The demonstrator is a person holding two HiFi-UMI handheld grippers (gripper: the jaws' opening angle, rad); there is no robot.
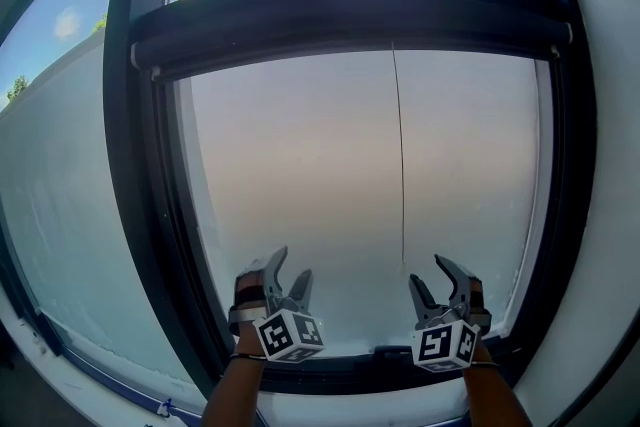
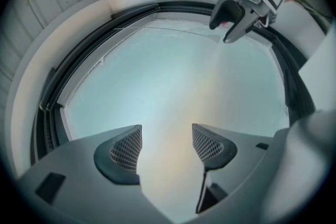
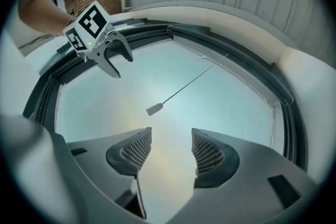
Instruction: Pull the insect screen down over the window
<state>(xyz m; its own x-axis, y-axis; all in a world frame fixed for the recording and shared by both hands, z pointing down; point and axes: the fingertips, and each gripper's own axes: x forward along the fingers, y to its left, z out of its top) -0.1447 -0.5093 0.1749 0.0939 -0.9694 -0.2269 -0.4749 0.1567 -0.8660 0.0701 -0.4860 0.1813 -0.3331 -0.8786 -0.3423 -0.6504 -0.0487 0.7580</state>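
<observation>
Window (image 1: 135,165), dark-framed: I see the insect screen's bar (image 1: 350,15) high across it, well above both claws. Pull cord (image 1: 400,155) hangs from the bar, with its tab (image 3: 155,109) nearer my right gripper (image 1: 427,271). Left gripper (image 1: 292,265) and right gripper are both released, with nothing between their jaws.

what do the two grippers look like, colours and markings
Two matching grey grippers, left gripper and right gripper, with curved, pointed jaws. Inner pads carry a fine grid texture. Each bears a white cube with black square markers. No sleeves in view.
</observation>
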